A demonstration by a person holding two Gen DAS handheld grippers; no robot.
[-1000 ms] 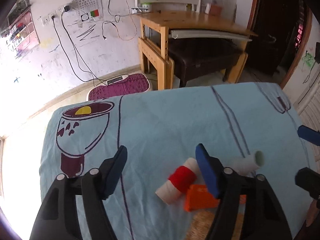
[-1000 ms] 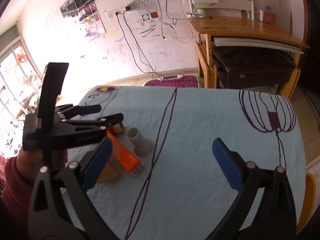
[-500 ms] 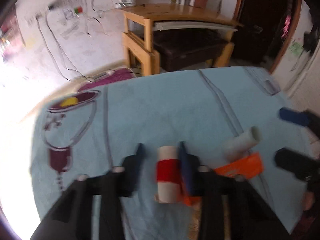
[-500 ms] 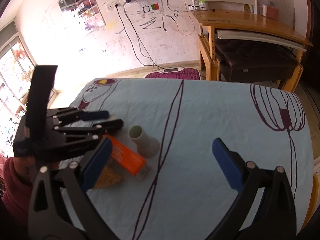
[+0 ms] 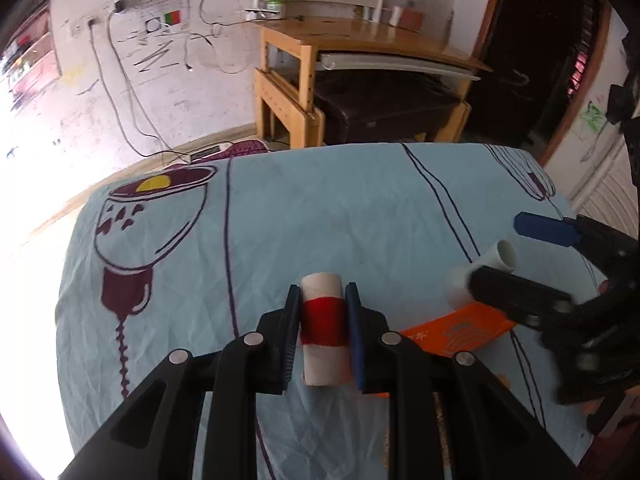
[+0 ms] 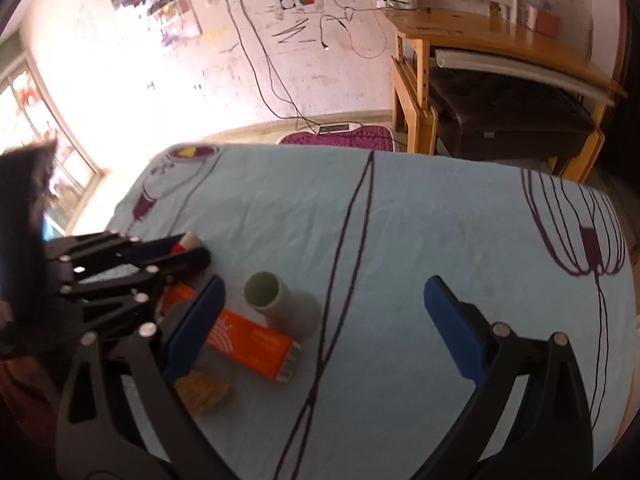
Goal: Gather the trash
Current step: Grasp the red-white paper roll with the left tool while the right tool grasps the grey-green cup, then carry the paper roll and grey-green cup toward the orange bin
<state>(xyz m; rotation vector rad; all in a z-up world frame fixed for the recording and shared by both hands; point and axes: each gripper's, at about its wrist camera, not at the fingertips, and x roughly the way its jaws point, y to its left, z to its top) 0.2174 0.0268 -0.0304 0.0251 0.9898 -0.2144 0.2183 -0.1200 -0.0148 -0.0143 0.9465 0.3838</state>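
Observation:
My left gripper (image 5: 323, 300) is shut on a white paper roll with a red band (image 5: 323, 330), over the light blue tablecloth (image 5: 320, 216). In the right wrist view the left gripper (image 6: 192, 250) shows at the left with the roll's tip between its jaws. A grey-white tube (image 6: 282, 304) lies beside an orange packet (image 6: 250, 340) and a brown crumbly piece (image 6: 202, 390). My right gripper (image 6: 324, 312) is open and empty, its jaws either side of the tube and packet. In the left wrist view the tube (image 5: 482, 276) and packet (image 5: 456, 330) lie at the right, partly behind the right gripper (image 5: 516, 248).
The tablecloth (image 6: 400, 240) has dark purple line drawings. Beyond the table's far edge stand a wooden desk (image 5: 360, 52) with a dark seat under it, a purple mat (image 6: 340, 136) on the floor and cables on the wall.
My left gripper moved over the red-banded roll and shut on it. My right gripper moved closer to the tube and orange packet, still open.

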